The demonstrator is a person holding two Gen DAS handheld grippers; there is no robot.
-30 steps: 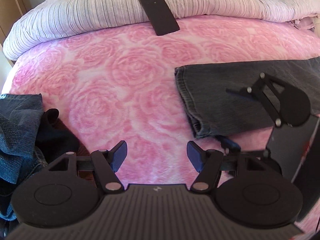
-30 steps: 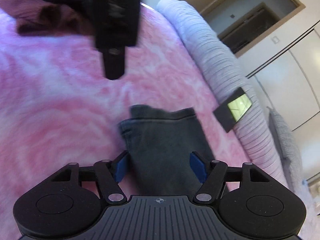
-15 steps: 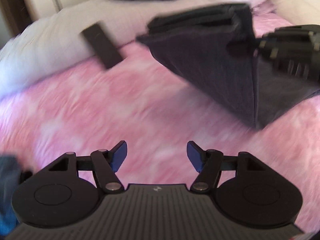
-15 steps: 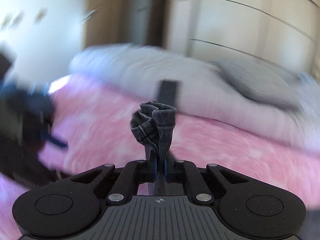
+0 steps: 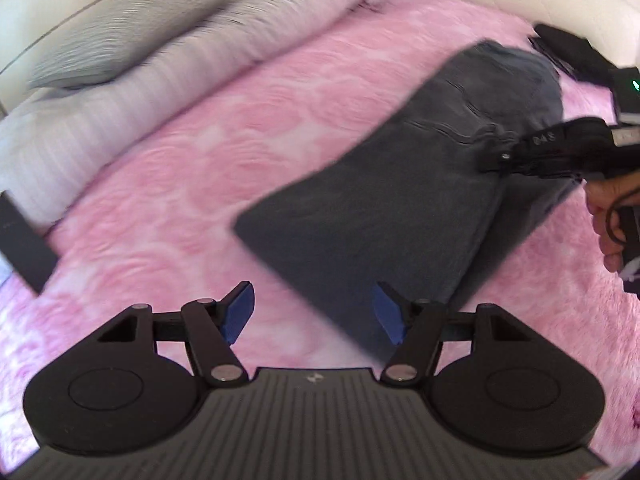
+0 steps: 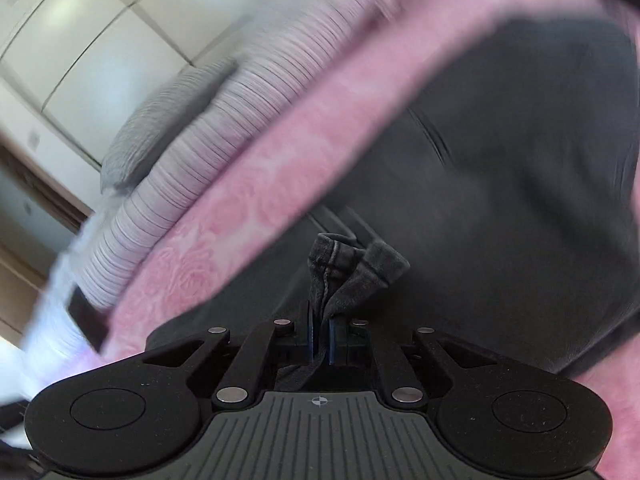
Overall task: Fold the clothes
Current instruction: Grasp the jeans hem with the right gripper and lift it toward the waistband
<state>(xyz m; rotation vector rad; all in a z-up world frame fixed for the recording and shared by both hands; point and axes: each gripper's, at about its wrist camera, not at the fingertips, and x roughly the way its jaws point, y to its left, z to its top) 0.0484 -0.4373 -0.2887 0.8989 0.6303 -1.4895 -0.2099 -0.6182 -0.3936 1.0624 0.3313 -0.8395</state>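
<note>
A: Pink bedspread (image 5: 248,128), blurred; dark jeans (image 5: 420,184) lie across it, far end cut off.

B: Right tool (image 6: 320,334) clamped on bunched hem. Left tool (image 5: 314,310) open, empty.

Jeans (image 5: 420,184): dark grey. Bedspread (image 5: 224,152): pink rose pattern. Duvet (image 5: 100,120): pale lilac, striped. Gripper pads (image 5: 240,312): blue.

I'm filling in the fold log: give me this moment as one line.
step: folding over | right gripper: shut on dark grey jeans hem | left gripper: open, empty | surface: pink bedspread
</note>
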